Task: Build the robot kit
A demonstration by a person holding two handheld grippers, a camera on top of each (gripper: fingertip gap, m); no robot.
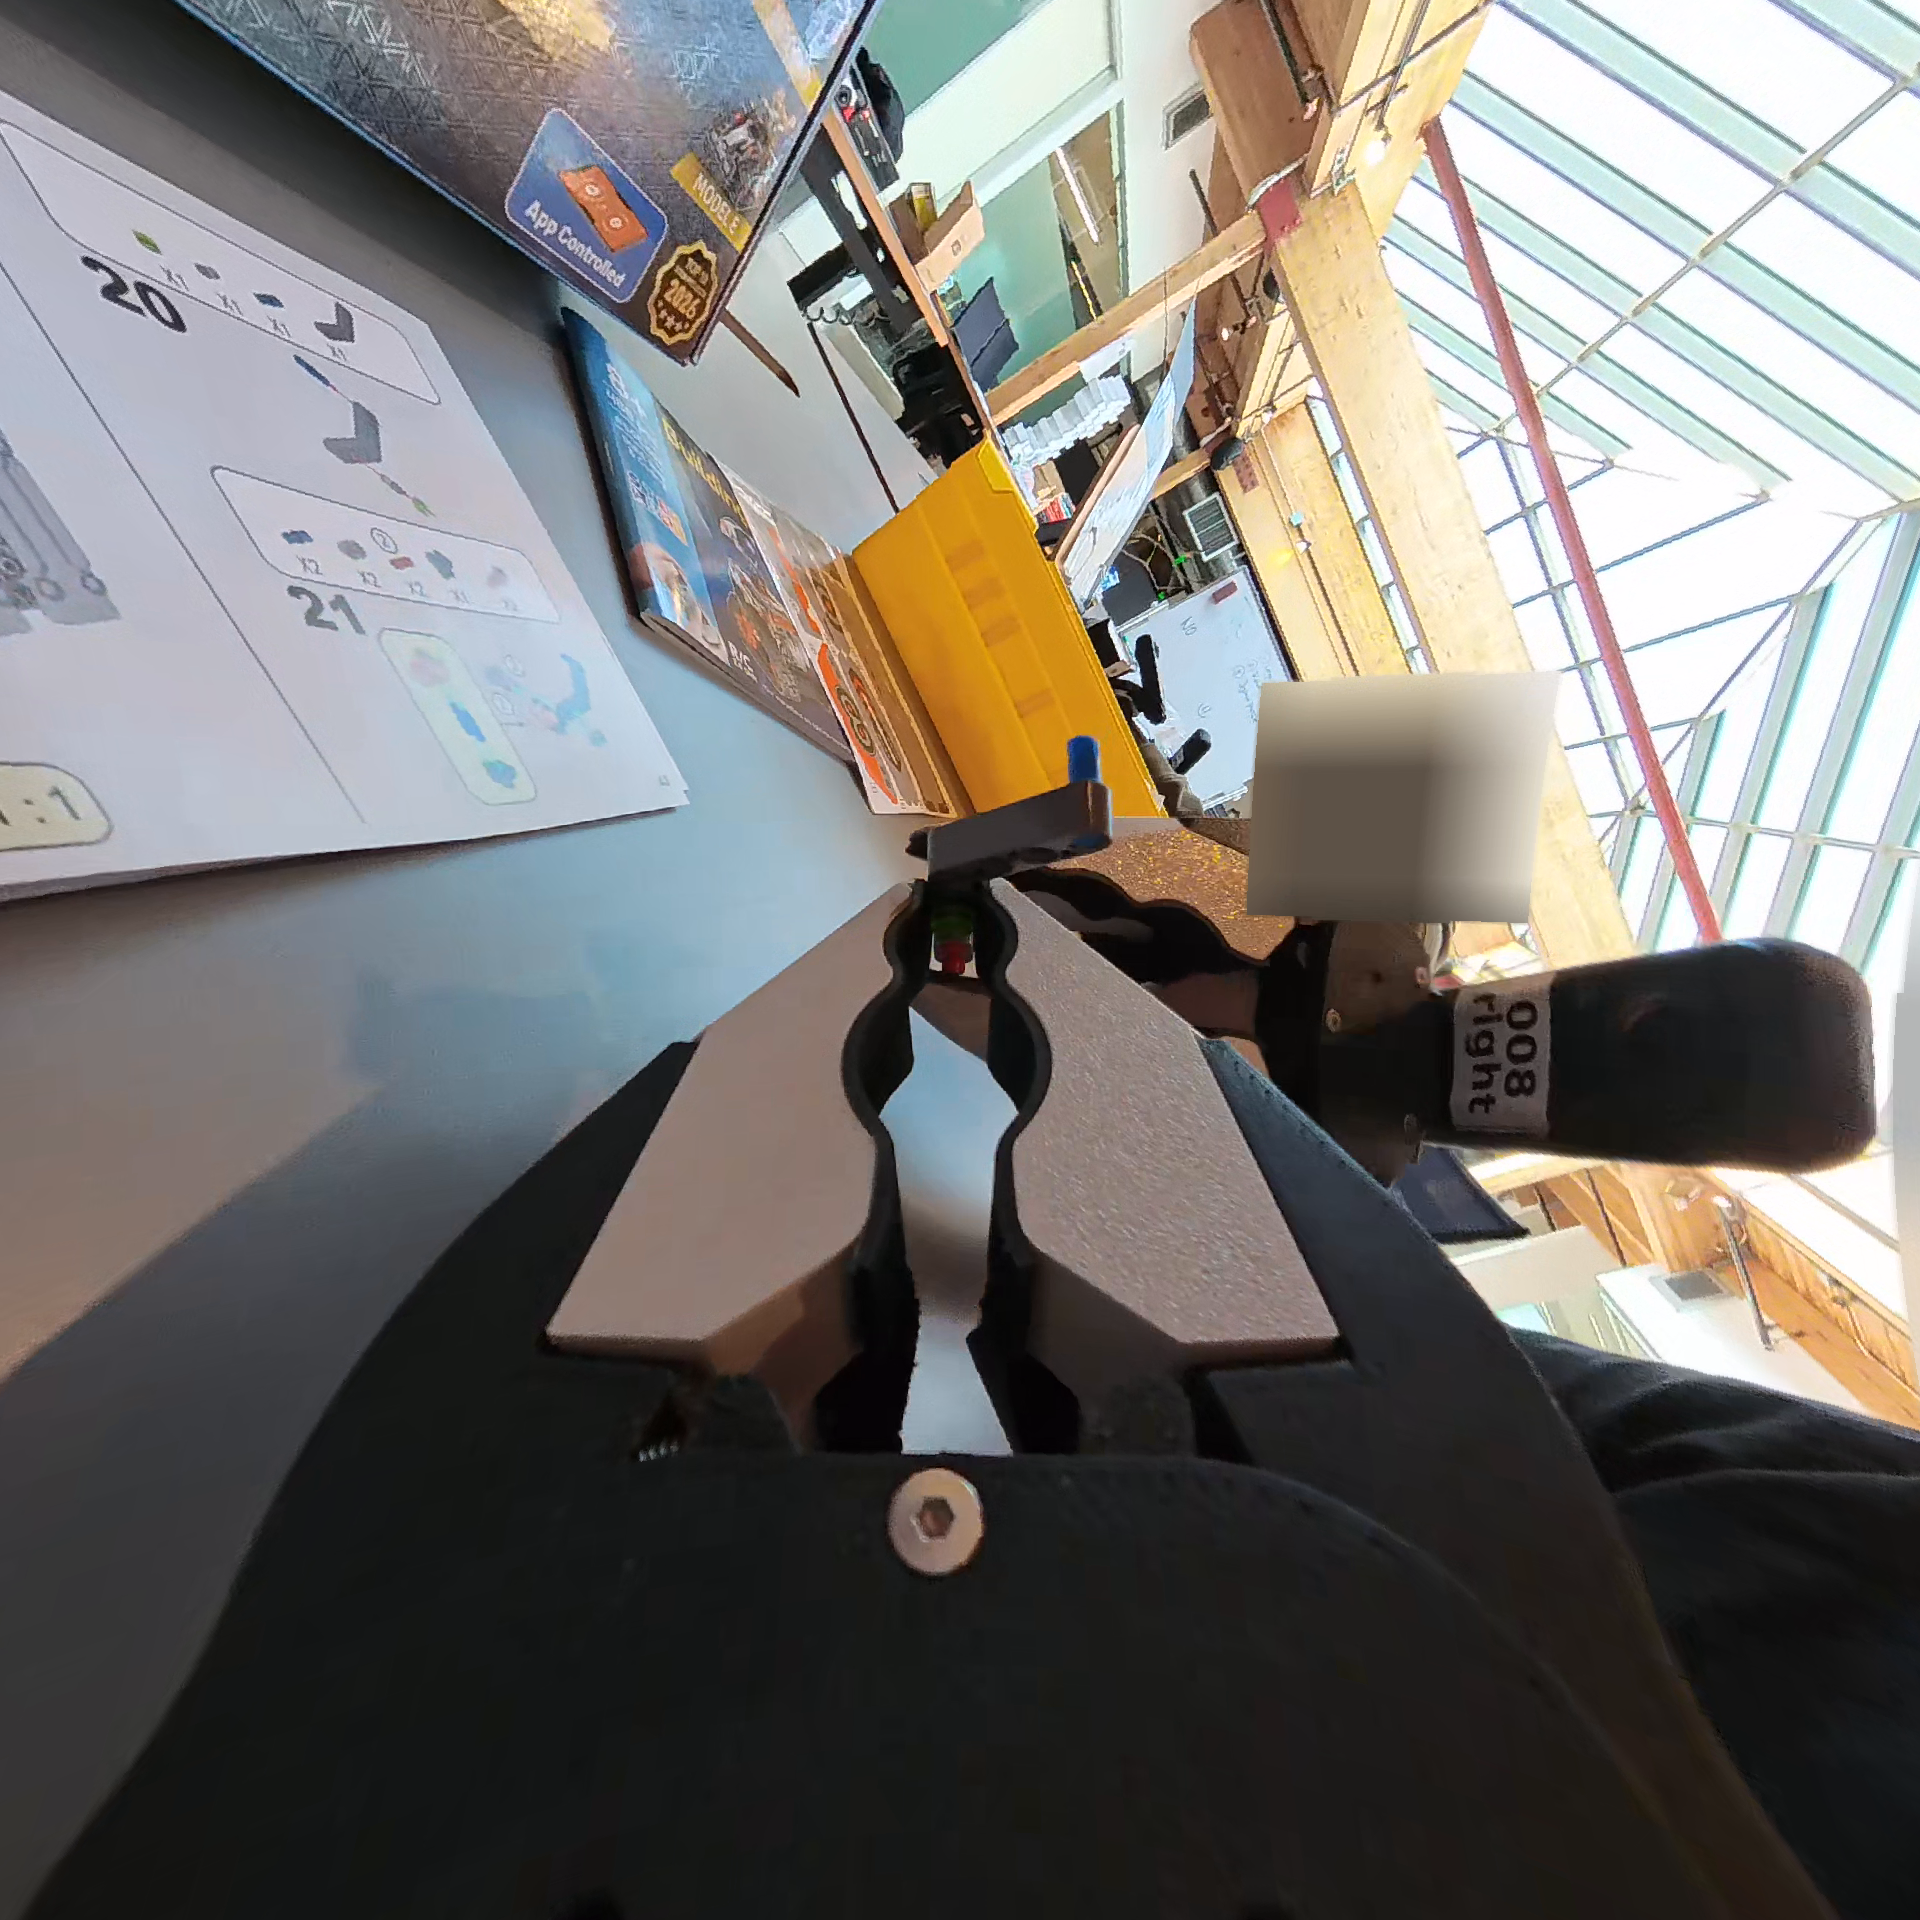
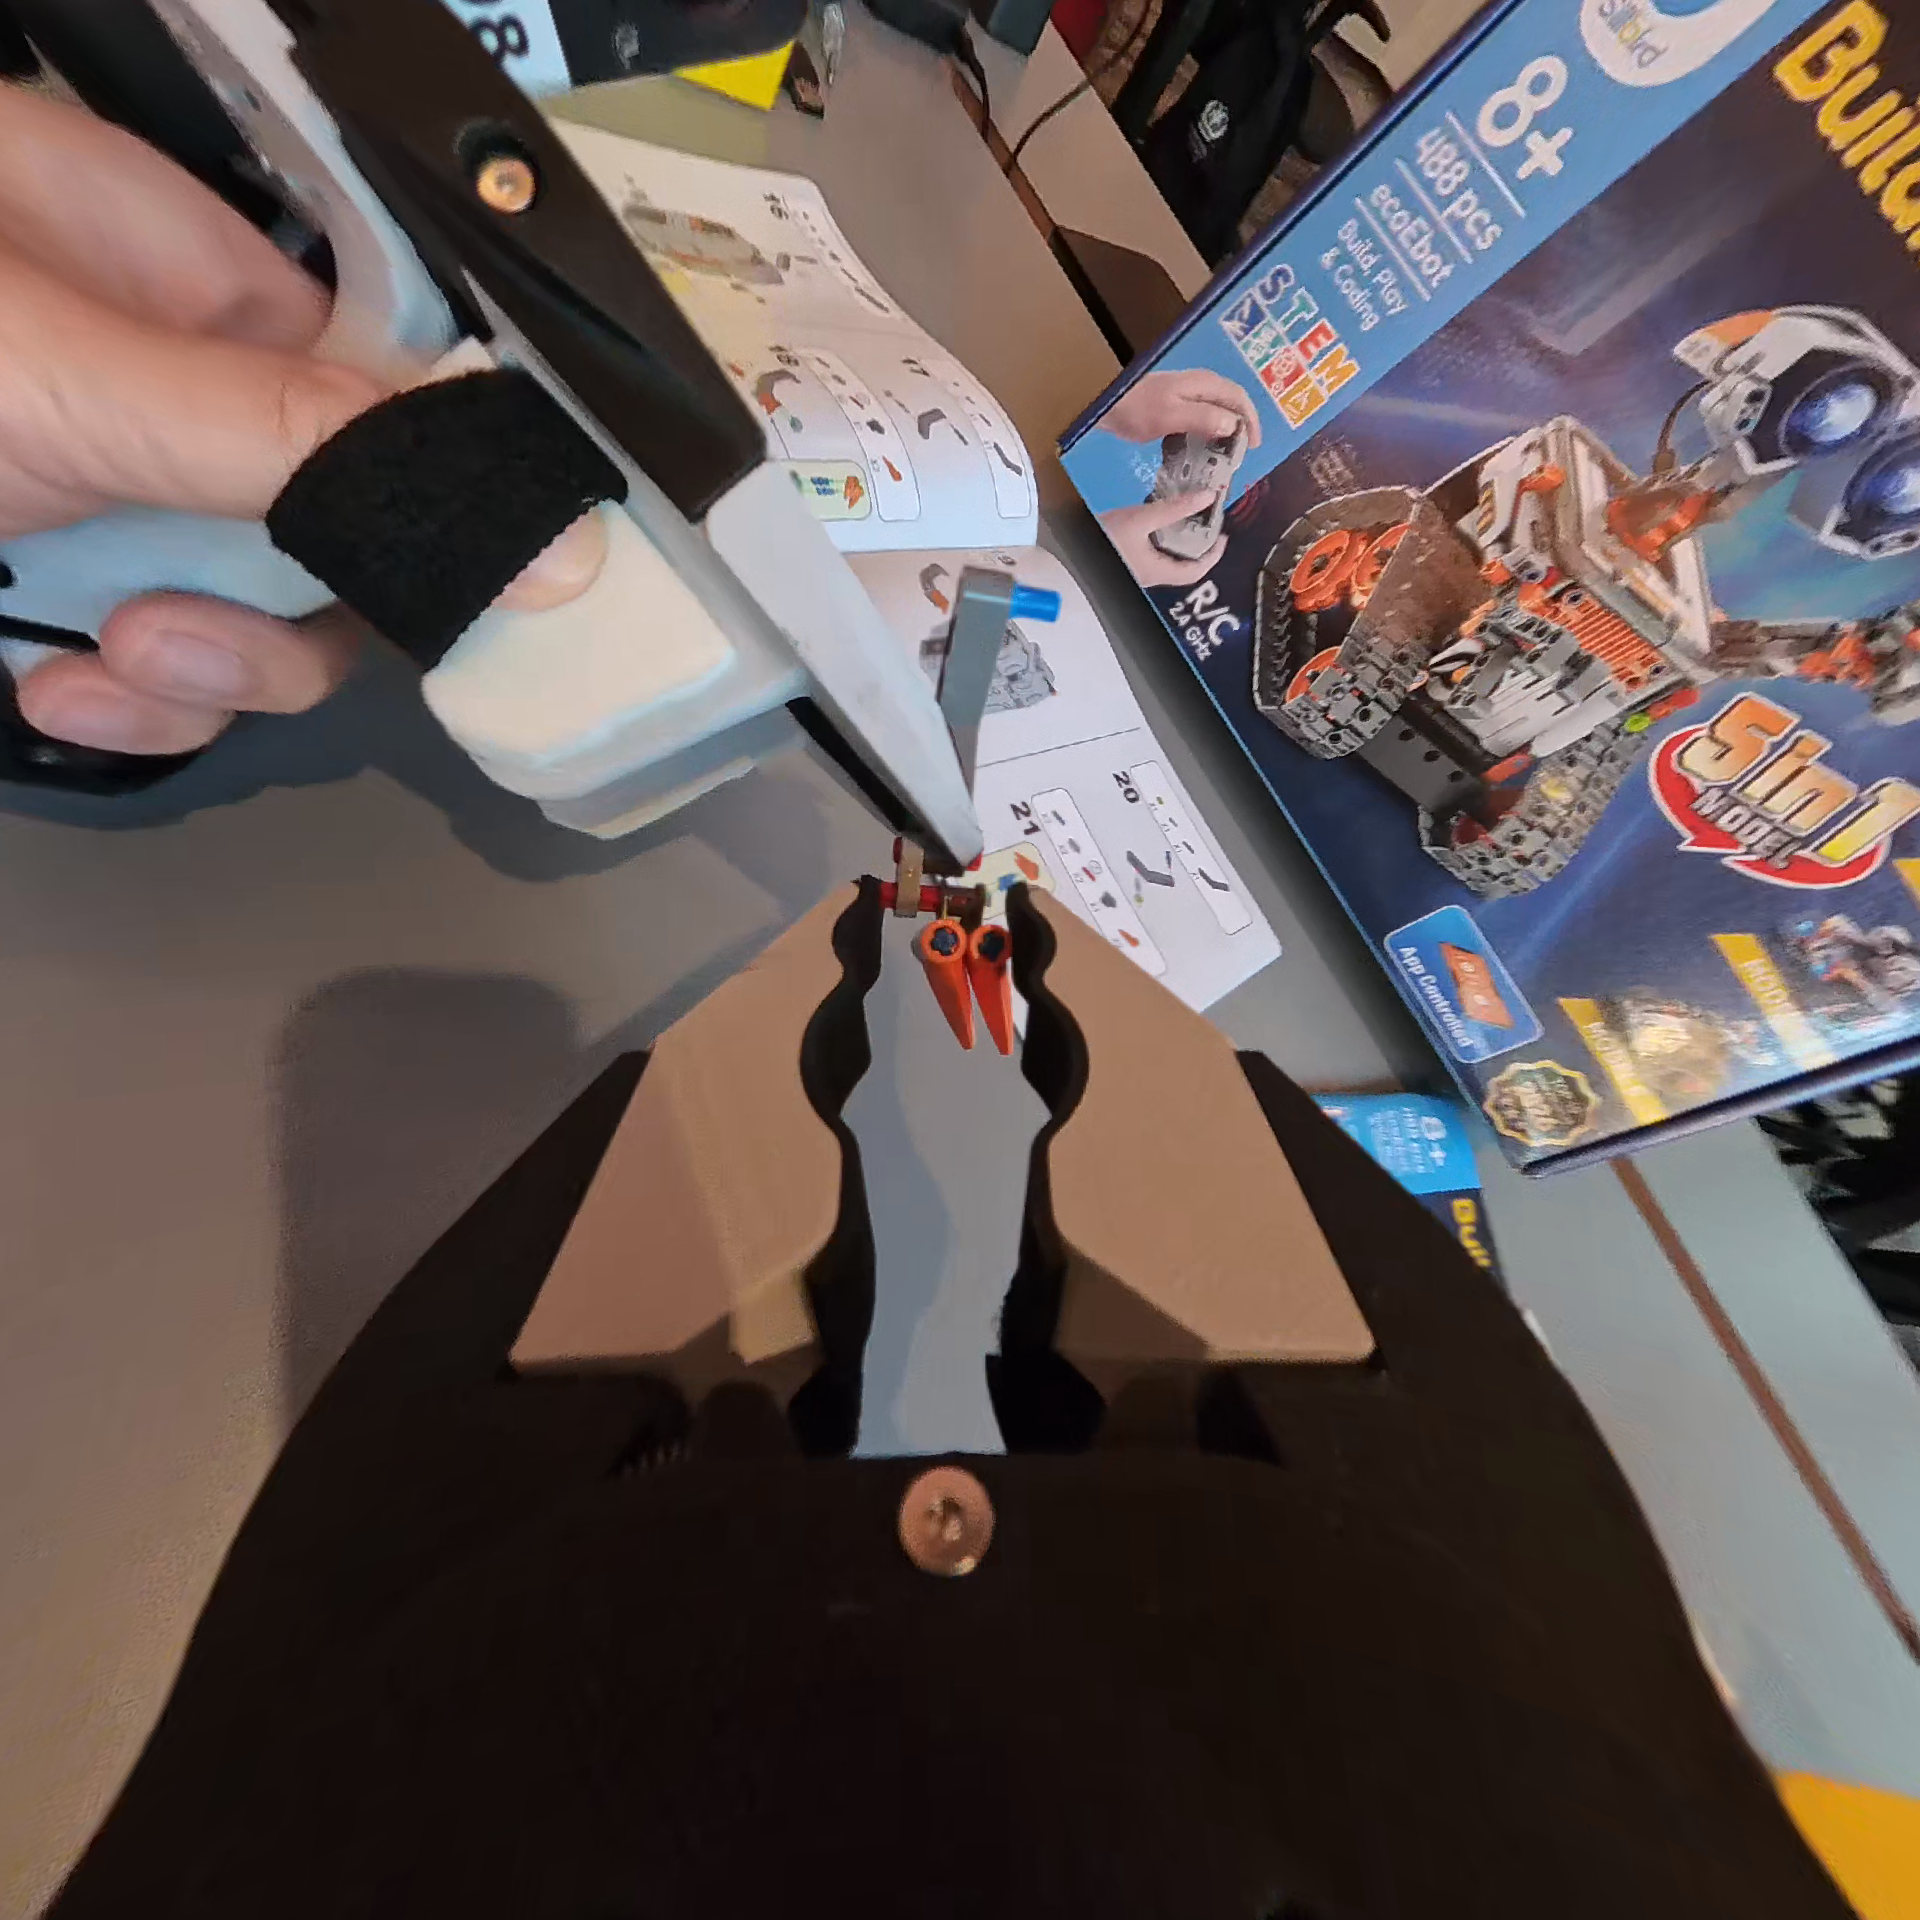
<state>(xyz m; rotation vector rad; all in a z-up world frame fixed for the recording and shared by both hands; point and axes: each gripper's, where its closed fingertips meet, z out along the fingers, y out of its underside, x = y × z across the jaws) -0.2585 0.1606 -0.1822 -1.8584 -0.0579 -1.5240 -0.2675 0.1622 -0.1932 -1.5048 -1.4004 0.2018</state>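
My left gripper (image 1: 951, 904) is shut on a small green and red pin (image 1: 951, 928). The pin sits in a grey angled beam (image 1: 1018, 840) that carries a blue pin (image 1: 1083, 756) at its far end. My right gripper (image 2: 940, 914) is shut on two orange claw pieces (image 2: 971, 987) joined by a red axle (image 2: 896, 894) with a tan bush. In the right wrist view the left gripper (image 2: 951, 847) reaches in from the upper left with the grey beam (image 2: 971, 665), and its tip touches the axle. A hand (image 2: 156, 416) holds it.
An open instruction booklet (image 1: 260, 571) lies on the grey table (image 1: 520, 1039), also seen in the right wrist view (image 2: 1091, 727). A large building-kit box (image 2: 1558, 623) stands to the right. A second box (image 1: 707, 582) and a yellow bin (image 1: 997, 623) stand farther back.
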